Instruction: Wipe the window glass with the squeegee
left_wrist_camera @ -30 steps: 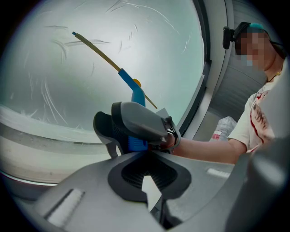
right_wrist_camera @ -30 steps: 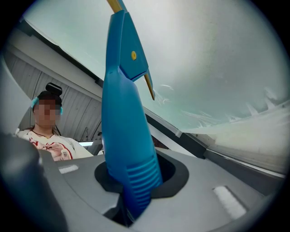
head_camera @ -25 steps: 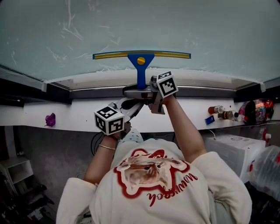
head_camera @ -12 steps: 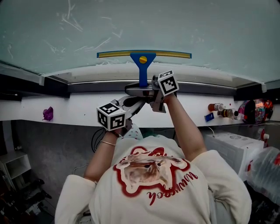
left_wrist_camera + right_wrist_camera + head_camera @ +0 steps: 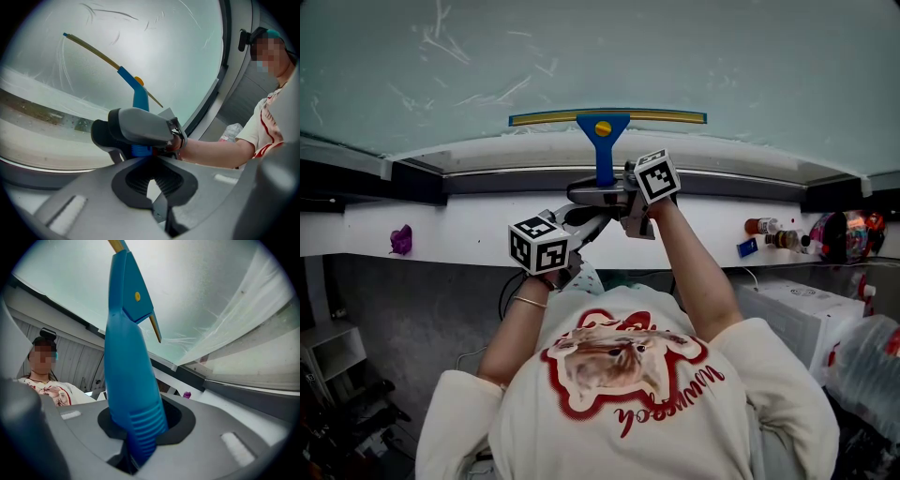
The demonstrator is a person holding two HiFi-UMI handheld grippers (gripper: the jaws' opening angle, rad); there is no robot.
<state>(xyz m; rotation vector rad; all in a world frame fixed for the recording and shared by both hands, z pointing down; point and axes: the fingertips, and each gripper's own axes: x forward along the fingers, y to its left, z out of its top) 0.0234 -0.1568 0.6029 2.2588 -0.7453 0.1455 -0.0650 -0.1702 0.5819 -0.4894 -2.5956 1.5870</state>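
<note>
Right claw (image 5: 136,439) was clamped on the ribbed blue handle of the squeegee (image 5: 602,127). Blade sat flat on the window glass (image 5: 750,56), low near the sill (image 5: 487,155). Left claw (image 5: 151,190) was closed and empty, just beside the right. Likely light, stiff plastic with a soft rubber edge; grip the handle.

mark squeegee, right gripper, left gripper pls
squeegee (image 5: 603,157): head view, on the blue handle.
right gripper (image 5: 134,448): right gripper view, between the jaws clamped on the handle's ribbed end.
left gripper (image 5: 151,187): left gripper view, between its jaws, nothing held.
</note>
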